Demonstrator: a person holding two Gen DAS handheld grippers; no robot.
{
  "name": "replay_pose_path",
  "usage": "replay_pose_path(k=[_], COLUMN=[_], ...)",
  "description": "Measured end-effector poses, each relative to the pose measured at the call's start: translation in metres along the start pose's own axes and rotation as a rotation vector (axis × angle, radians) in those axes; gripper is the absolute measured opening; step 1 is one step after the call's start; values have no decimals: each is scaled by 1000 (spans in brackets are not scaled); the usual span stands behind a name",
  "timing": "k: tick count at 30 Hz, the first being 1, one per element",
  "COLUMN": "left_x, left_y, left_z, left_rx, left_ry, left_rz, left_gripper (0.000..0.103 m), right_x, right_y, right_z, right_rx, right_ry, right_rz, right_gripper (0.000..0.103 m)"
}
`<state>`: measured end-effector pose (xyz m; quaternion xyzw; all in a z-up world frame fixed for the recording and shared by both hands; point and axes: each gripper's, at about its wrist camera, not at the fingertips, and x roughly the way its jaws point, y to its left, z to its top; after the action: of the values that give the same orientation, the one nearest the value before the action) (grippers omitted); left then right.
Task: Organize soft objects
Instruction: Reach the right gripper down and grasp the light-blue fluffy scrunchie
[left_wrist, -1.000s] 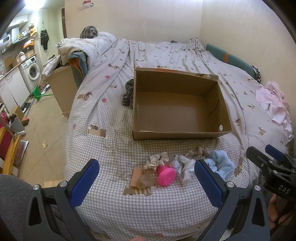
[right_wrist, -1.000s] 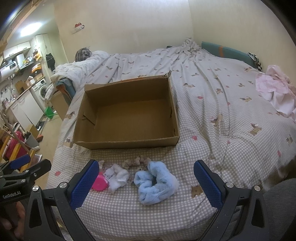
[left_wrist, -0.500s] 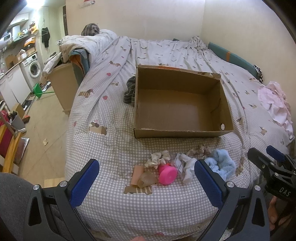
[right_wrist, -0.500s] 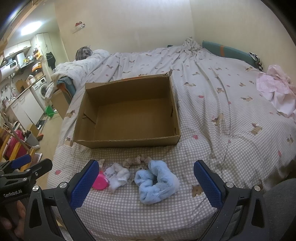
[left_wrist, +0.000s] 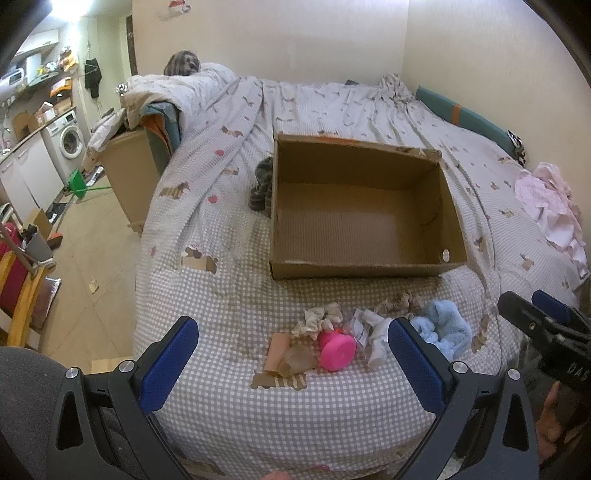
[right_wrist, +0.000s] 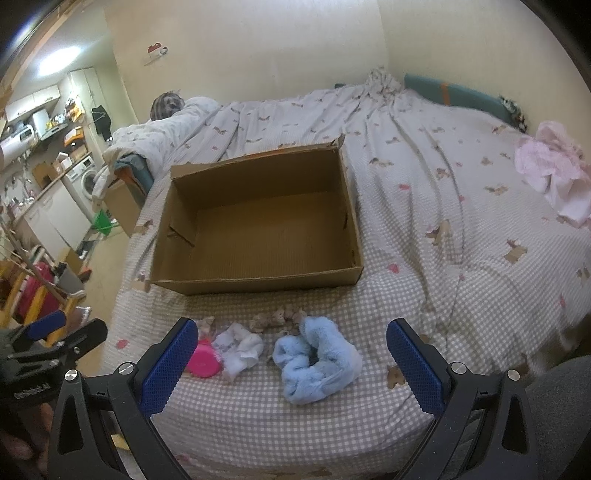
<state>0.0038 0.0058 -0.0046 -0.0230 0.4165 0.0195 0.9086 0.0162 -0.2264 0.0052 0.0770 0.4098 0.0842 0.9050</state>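
An empty cardboard box sits open on the checked bedspread. In front of it lies a row of small soft things: a fluffy blue scrunchie, a white sock, a pink round item, a beige scrunchie, a brown scrunchie and a tan piece. My left gripper is open, hovering near the pink item. My right gripper is open, with the blue scrunchie between its fingers' line of sight.
A pink garment lies at the bed's right. A dark striped cloth rests left of the box. Left of the bed are a floor, a wooden cabinet, a washing machine and a chair.
Both views have shifted slightly; the box and soft things sit a little lower in frame. Nothing has been gripped or moved on the bed.
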Motion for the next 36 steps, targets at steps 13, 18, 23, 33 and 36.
replay_pose_path(k=[13, 18, 23, 33, 36], left_x=[15, 31, 51, 96, 101], left_y=[5, 21, 31, 52, 51], left_z=[7, 26, 46, 31, 30], left_rx=[-9, -66, -78, -117, -114], left_ry=[101, 192, 262, 352, 355], left_rz=[37, 41, 57, 48, 50], left_gripper=[103, 103, 103, 103, 103], right_x=[38, 55, 67, 93, 104], right_y=[-26, -37, -47, -74, -57], right_z=[40, 43, 44, 20, 14], right_rx=[25, 13, 32, 225, 137], right_ry=[266, 340, 362, 464, 493], right_rz=[7, -1, 31, 37, -10], right_gripper=[103, 103, 103, 103, 103])
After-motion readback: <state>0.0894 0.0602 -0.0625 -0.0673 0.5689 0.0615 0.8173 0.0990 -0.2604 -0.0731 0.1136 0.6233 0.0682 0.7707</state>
